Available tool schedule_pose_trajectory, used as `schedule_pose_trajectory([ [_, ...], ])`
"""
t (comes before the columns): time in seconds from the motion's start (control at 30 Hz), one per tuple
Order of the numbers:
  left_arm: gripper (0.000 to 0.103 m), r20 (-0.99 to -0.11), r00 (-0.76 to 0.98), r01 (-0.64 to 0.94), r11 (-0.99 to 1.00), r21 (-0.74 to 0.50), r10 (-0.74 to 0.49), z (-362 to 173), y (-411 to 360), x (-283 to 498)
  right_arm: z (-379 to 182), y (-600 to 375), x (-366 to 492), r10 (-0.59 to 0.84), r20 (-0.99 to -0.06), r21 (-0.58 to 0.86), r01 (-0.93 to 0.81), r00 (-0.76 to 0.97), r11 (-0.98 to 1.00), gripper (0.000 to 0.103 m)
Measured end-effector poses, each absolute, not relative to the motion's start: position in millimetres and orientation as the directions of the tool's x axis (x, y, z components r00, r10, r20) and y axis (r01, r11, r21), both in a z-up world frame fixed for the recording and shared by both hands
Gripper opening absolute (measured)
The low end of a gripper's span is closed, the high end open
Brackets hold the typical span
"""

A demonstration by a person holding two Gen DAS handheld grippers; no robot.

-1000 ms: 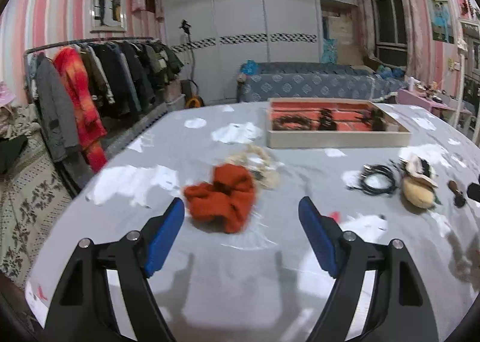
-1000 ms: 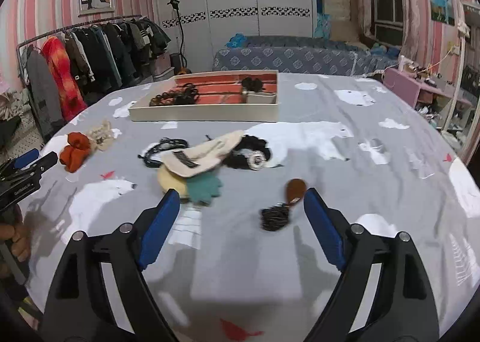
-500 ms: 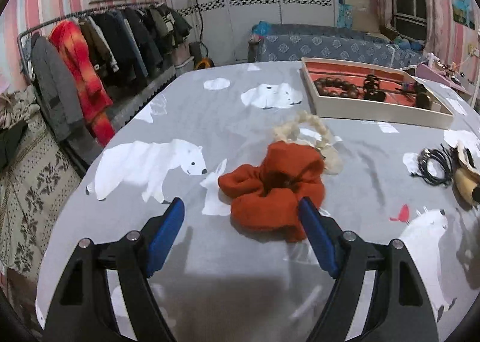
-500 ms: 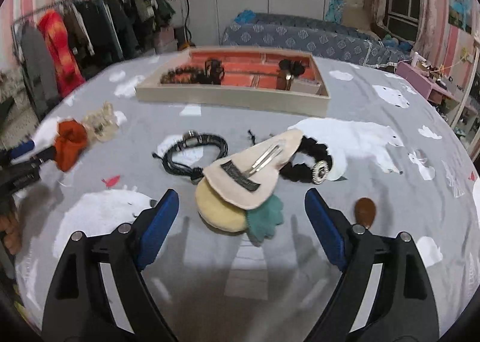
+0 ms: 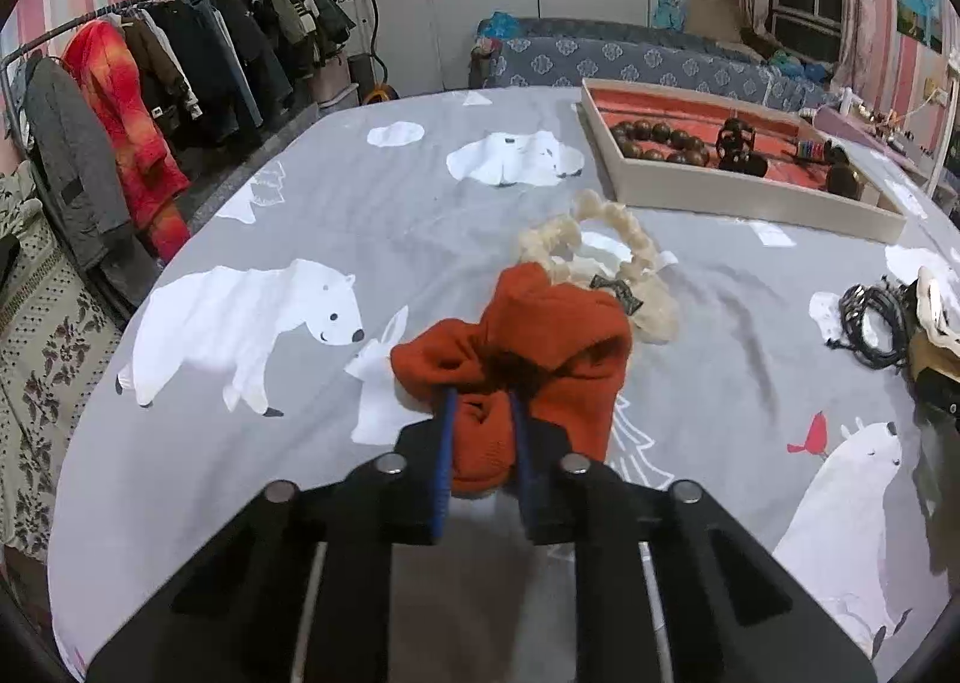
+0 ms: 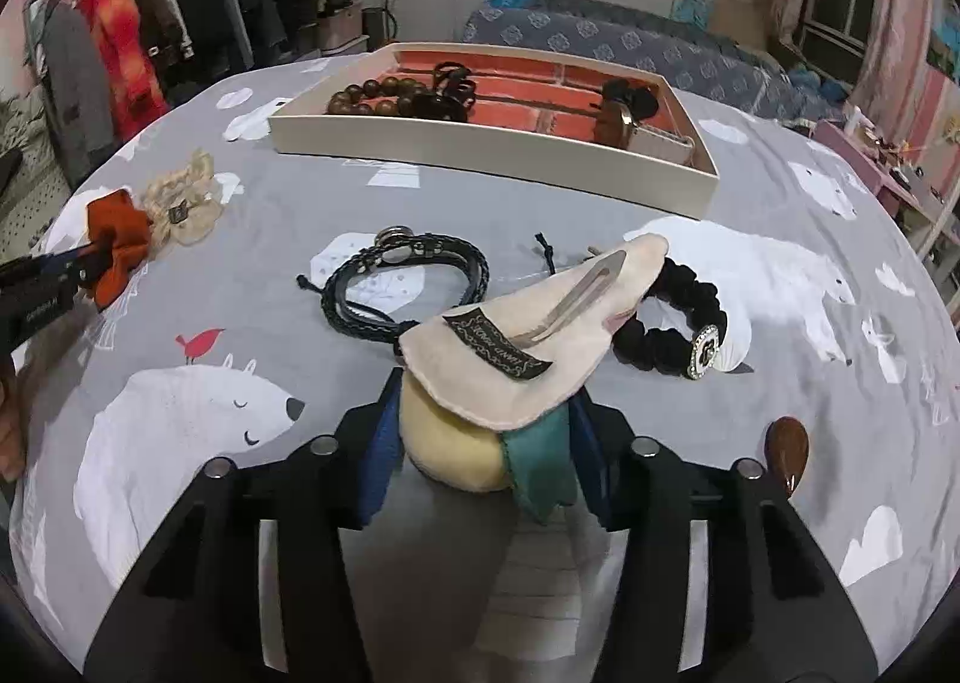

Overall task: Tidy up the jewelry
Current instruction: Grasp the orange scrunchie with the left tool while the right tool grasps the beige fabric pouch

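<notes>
The black label (image 6: 497, 351) on the cream felt hair clip (image 6: 534, 335) has script too small to read. My right jaws (image 6: 480, 458) have just closed around its yellow and green end. My left jaws (image 5: 480, 431) have just closed on the rust knit scrunchie (image 5: 528, 347) lying on the polar-bear bedspread (image 5: 300, 239), beside a cream bead bracelet (image 5: 606, 257).

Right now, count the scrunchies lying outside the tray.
3. The orange scrunchie is pinched in the left tongs; the cream scrunchie lies right behind it; the black scrunchie lies beside the felt hair clip. Others may be hidden.
</notes>
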State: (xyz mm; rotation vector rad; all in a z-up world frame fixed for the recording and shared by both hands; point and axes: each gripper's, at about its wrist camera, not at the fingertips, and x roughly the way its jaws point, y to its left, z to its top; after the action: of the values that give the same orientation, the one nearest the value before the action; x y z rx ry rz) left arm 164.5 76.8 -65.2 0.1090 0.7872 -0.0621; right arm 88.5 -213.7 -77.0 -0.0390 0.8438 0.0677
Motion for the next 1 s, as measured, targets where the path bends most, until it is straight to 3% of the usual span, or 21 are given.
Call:
schedule_pose_trajectory([
  [0.43, 0.013, -0.624, 0.781, 0.059, 0.997, 0.047, -0.017, -15.5, 66.7, 117.0, -26.7, -257.1, 49.5, 0.036, -0.636, -0.038, -0.078, 0.771, 0.996, 0.047],
  [1.0, 0.013, -0.593, 0.800, 0.136, 0.990, 0.039, -0.087, 4.8, -19.8, 94.5, -22.8, -323.4, 13.3, 0.042, -0.604, -0.002, -0.054, 0.796, 0.999, 0.047],
])
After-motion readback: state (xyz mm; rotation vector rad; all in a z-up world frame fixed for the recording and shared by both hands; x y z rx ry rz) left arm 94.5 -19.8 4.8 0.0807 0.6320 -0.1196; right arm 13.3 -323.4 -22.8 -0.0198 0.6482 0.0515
